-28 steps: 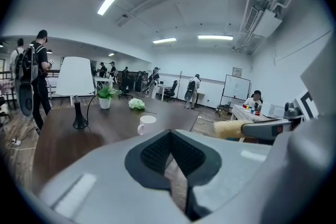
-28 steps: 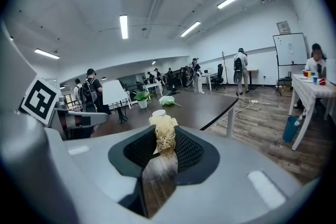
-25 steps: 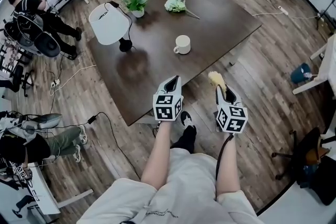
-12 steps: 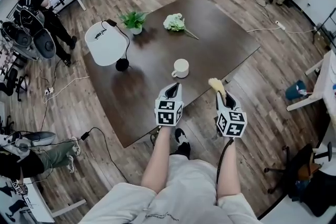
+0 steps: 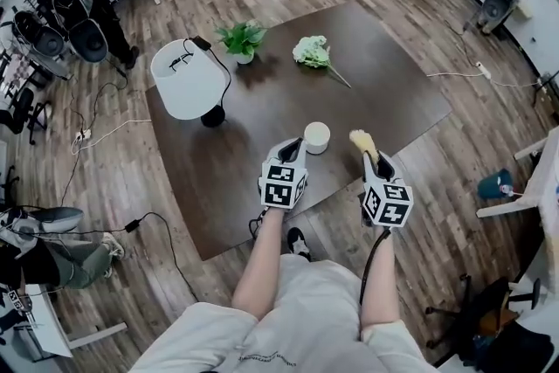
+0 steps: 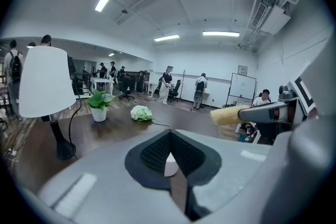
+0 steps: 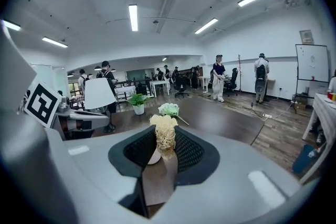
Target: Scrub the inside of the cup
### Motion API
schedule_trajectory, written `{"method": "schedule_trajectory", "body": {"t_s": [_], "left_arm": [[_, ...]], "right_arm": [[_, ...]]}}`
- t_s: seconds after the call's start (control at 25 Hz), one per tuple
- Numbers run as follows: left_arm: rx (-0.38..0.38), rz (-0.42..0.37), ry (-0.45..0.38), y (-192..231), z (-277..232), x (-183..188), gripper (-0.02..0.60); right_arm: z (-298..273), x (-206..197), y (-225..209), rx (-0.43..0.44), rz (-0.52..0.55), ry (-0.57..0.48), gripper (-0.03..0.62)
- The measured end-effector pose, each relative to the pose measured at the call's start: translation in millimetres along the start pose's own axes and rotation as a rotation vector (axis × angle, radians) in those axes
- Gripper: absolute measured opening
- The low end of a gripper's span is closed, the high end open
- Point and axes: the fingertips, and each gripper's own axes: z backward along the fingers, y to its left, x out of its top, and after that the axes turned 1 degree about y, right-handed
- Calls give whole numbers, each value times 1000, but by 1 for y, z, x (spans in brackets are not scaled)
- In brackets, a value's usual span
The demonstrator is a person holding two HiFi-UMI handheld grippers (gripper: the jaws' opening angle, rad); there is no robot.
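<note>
White cylindrical cup (image 5: 316, 137): upright on the dark wooden table (image 5: 253, 105), just beside the left gripper (image 5: 290, 151). Its jaws: slightly apart, empty. Right gripper (image 5: 374, 162): clamped on a brush (image 5: 360, 140) with frizzy yellow bristles.

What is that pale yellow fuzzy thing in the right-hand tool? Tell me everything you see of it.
It looks like a scrubber: a pale yellow tuft of stringy fibres, bushy at the tip. The jaws of the right gripper are closed on its lower part, hiding any handle. It points forward, right of the white cup on the dark table, touching neither.
</note>
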Motion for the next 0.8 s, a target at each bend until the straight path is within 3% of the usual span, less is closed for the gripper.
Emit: {"method": "schedule_trajectory", "body": {"t_s": [0.28, 0.6, 0.8], "left_arm": [[2, 2, -14, 23, -11, 1, 0], [3, 14, 24, 31, -20, -19, 0], [22, 21, 34, 34, -26, -28, 0]], "right_arm": [[-36, 10, 17, 50, 34, 12, 125], [-60, 3, 15, 94, 34, 61, 124], [-82, 13, 11, 171, 167, 98, 124]]}}
